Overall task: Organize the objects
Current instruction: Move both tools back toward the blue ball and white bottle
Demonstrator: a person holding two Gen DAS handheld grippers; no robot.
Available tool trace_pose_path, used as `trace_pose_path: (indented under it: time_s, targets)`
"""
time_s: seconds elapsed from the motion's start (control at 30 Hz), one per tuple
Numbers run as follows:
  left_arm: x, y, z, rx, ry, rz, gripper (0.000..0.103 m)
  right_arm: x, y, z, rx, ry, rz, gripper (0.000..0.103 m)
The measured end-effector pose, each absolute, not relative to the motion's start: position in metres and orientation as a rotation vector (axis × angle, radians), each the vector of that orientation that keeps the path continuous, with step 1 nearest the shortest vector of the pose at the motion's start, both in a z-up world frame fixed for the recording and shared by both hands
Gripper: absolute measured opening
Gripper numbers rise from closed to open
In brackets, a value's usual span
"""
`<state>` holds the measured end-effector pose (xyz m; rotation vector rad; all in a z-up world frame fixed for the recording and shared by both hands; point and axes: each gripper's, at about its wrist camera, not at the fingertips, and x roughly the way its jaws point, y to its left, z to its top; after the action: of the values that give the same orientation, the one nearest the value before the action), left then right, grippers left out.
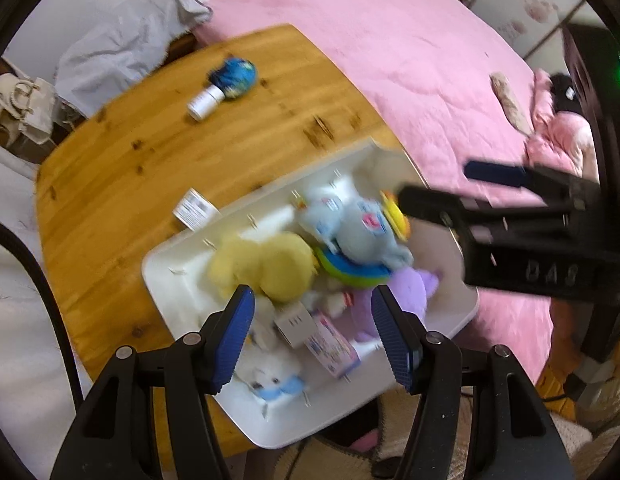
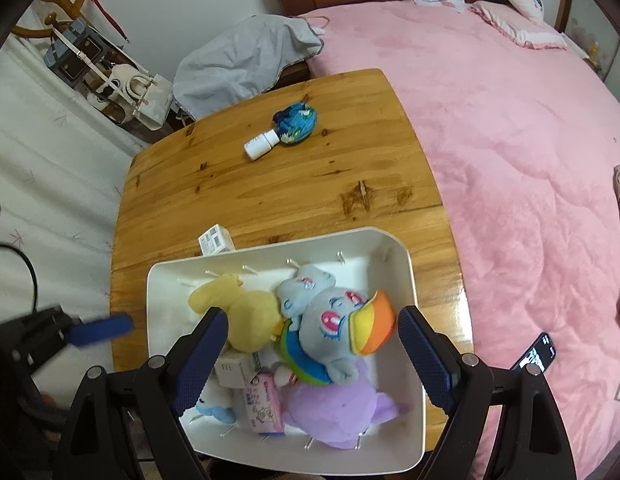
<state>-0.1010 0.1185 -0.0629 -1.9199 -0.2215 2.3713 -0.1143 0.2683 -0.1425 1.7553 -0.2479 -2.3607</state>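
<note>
Both claws hang spread wide and empty over a white rectangular plastic bin (image 2: pixel 401 264) at the wooden tabletop's (image 2: pixel 270 192) 6 o'clock edge: left claw (image 1: pixel 311 336), right claw (image 2: pixel 311 360). Inside lie fuzzy plush toys: yellow (image 2: pixel 246 316), grey-blue pony (image 2: pixel 333 320), lilac (image 2: pixel 333 412). At 12 o'clock, a white cylindrical bottle (image 2: pixel 261 145) touches a blue knitted pouch (image 2: pixel 296 123).

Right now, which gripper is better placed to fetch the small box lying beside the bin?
Probably left. The small box lies on the table behind the bin's left corner, and the left gripper sits off that side. The right gripper hangs over the toys.
</note>
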Motion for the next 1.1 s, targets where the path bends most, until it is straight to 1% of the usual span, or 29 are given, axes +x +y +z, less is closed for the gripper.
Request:
trace_pose_path:
  time_s: [0.33,0.67,1.1]
  targets:
    - [-0.152,0.084,-0.049,-1.893,-0.153,2.512,0.065,-0.155,0.271,-0.133,1.701,-0.172,-2.414,0.088]
    - [-0.202,0.068,-0.053,-1.882,-0.049,2.559,0.065,-0.225,0.273,-0.129,1.672,-0.12,-2.455,0.088]
    - [-0.265,0.047,-0.087,-1.903,0.01,2.547,0.065,-0.324,0.285,-0.166,1.709,-0.259,-2.377,0.087]
